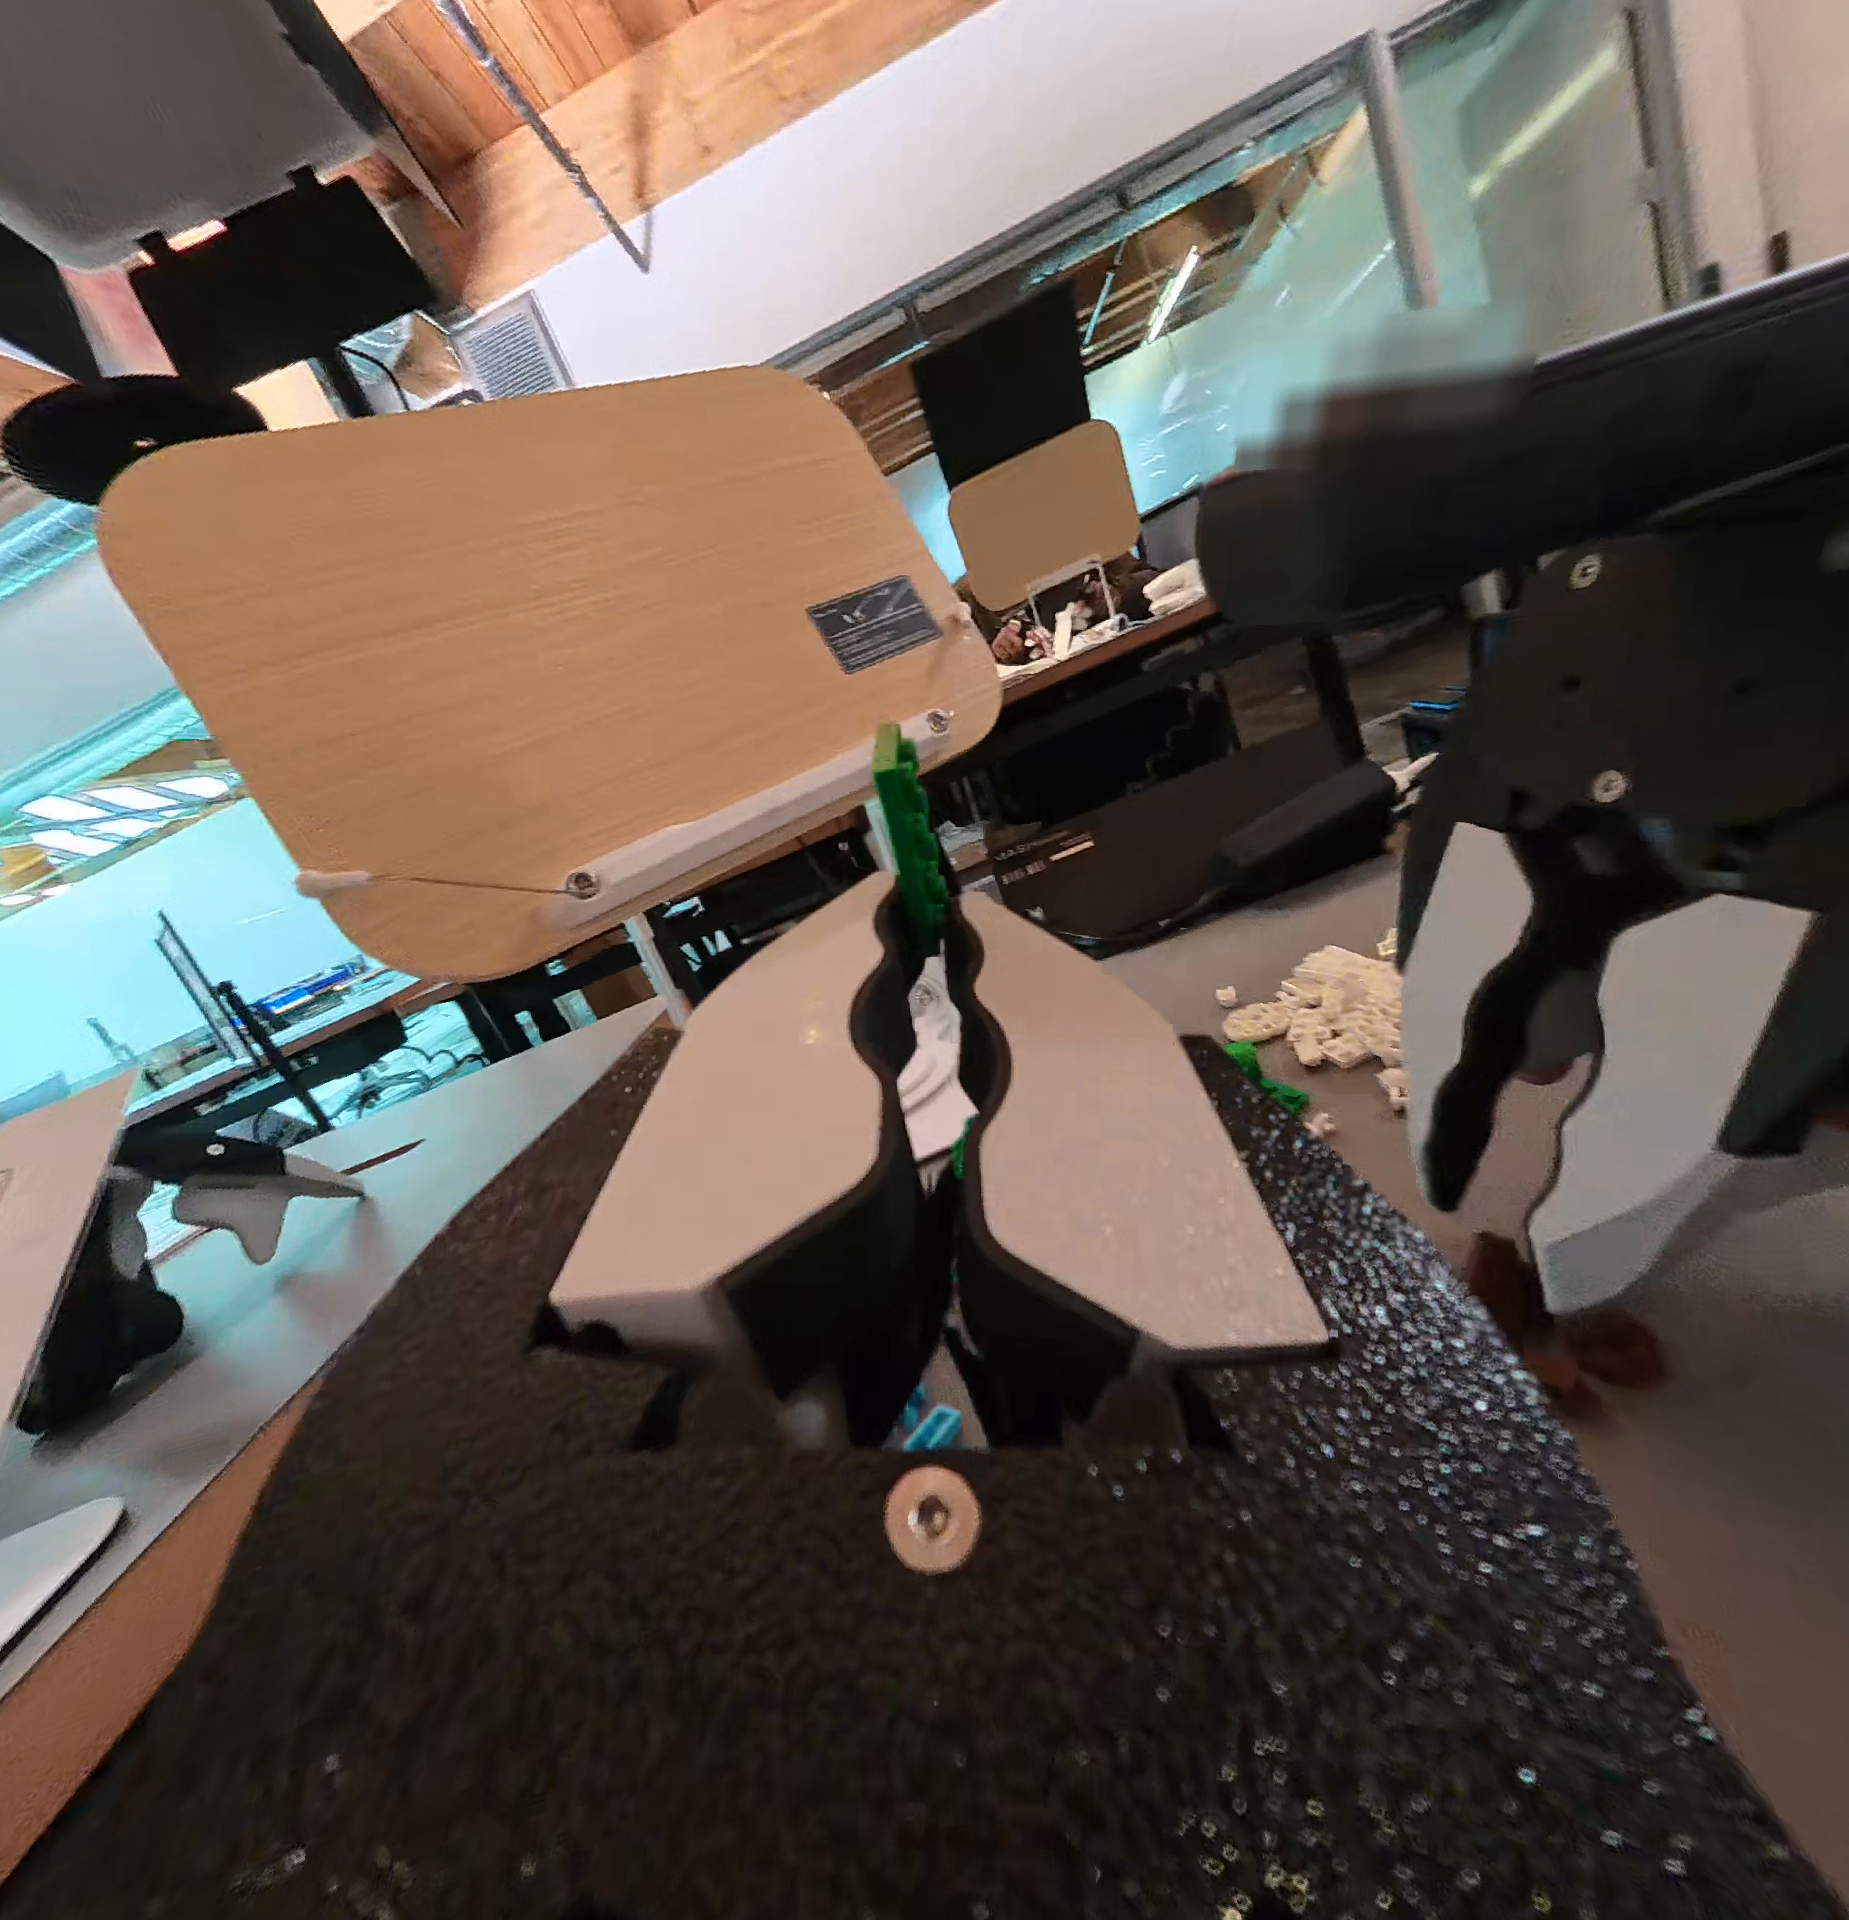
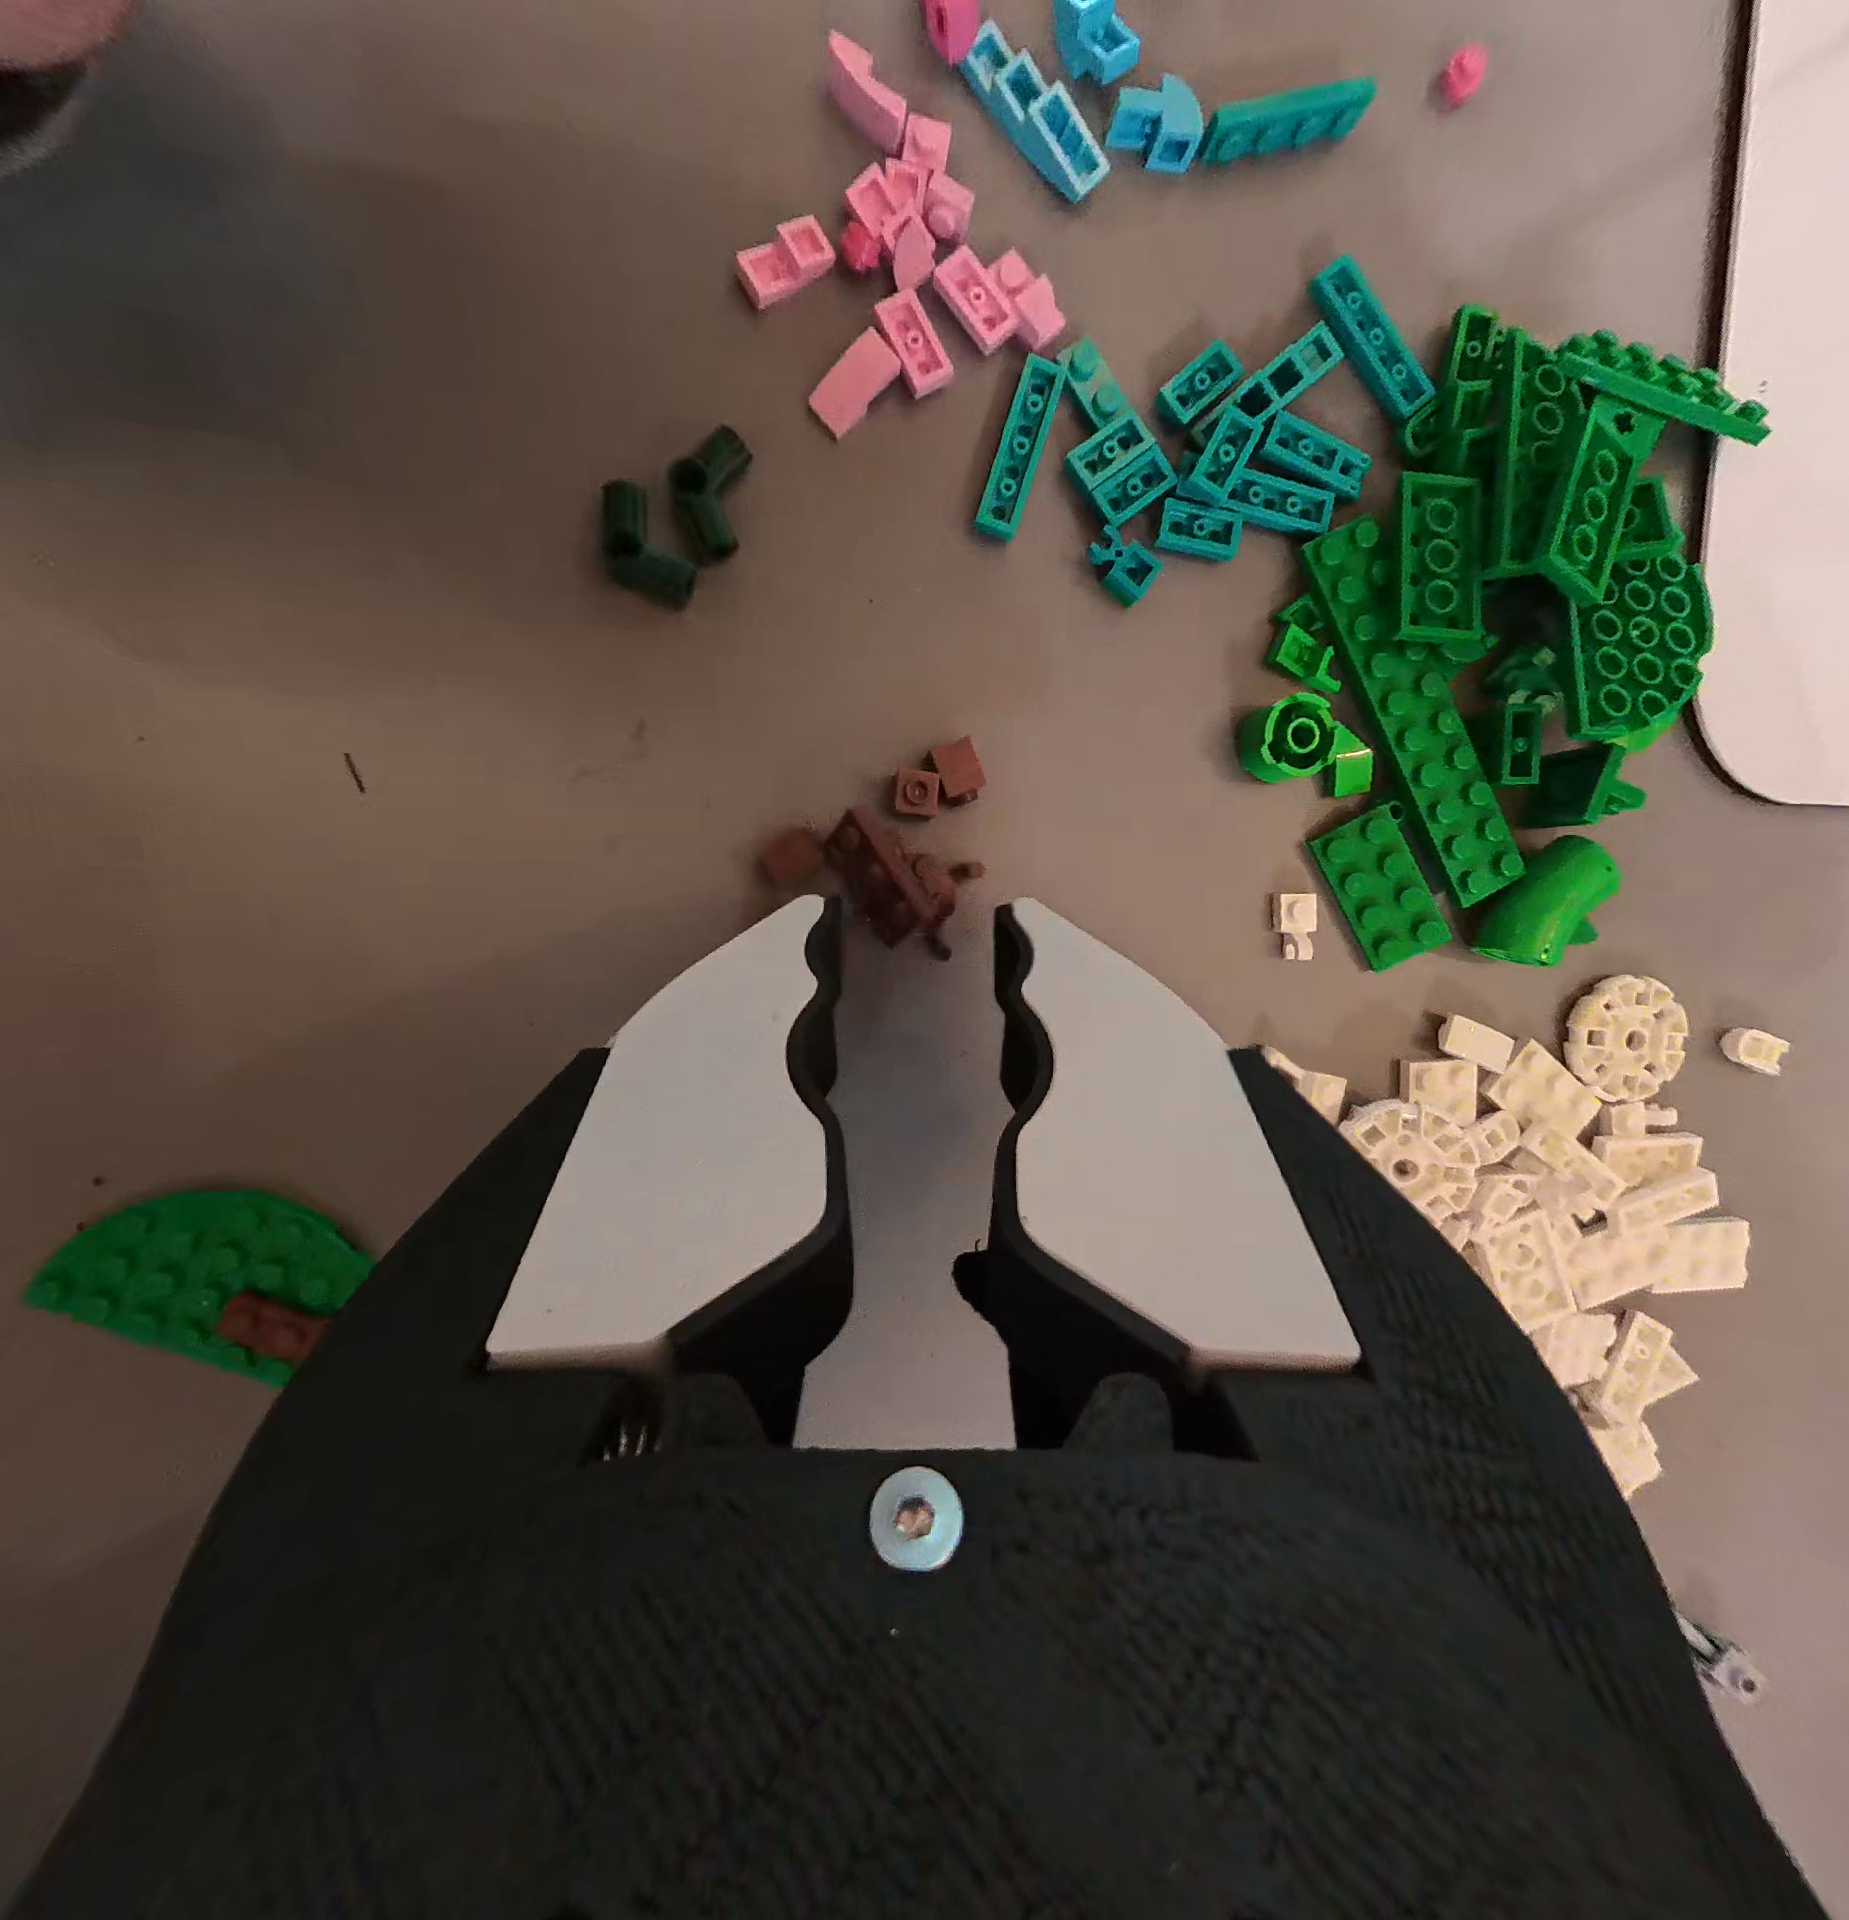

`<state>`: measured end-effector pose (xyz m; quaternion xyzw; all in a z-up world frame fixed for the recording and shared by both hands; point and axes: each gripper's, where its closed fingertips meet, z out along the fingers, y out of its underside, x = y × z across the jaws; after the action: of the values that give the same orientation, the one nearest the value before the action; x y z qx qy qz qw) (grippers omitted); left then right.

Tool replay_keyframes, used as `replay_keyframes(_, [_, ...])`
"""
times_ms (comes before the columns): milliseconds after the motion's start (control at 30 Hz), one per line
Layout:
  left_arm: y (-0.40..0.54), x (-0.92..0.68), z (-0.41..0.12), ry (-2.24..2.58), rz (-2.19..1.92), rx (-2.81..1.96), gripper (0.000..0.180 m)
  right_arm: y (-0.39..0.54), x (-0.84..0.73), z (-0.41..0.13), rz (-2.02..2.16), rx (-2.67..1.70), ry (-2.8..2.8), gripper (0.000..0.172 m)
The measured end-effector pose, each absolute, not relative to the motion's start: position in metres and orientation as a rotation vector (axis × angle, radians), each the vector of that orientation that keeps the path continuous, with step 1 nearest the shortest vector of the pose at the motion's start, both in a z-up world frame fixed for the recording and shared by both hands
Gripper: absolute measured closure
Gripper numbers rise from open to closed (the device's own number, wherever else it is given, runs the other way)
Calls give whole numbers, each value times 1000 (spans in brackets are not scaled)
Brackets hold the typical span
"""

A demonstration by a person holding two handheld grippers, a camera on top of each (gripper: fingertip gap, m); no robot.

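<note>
The left tongs [image 1: 922,914] are clamped on a thin green studded plate [image 1: 912,831], which stands upright out of the tips, lifted above the grey bench [image 2: 380,727]. The right tongs [image 2: 915,920] stand apart, pointed down at a small cluster of brown bricks [image 2: 889,868] lying loose just ahead of the tips, gripped by neither pad. Nearby lie a heap of green bricks [image 2: 1471,644], teal bricks [image 2: 1211,457], pink bricks [image 2: 920,270] and white bricks [image 2: 1543,1195]. A green half-round plate [image 2: 193,1278] lies to the left.
</note>
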<state>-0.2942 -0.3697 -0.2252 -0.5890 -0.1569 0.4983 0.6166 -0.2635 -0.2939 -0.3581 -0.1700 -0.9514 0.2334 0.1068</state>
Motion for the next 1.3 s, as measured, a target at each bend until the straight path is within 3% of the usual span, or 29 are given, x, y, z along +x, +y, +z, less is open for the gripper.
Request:
replay_keyframes(300, [-358, -302, -247, -473, 760, -1440, 177, -270, -249, -306, 973, -607, -2386, 142])
replay_keyframes(500, [-336, -318, -294, -597, 456, -1767, 177, -220, -200, -283, 1139, -768, -1965, 148])
replay_keyframes(667, [-323, -364, -325, -644, 530, -2076, 175, -184, -176, -288, 1164, -907, -1760, 152])
replay_keyframes(933, [-300, -397, -344, -660, 559, -2223, 117, -174, -162, -304, 1184, -970, -1845, 149])
replay_keyframes(1133, [-261, -300, -300, -300, 303, -2065, 109, -194, -138, -333, 1201, -949, -2181, 142])
replay_keyframes(1300, [-252, -222, -304, -71, 143, -2078, 114, -209, -143, -343, 1082, -997, -2275, 140])
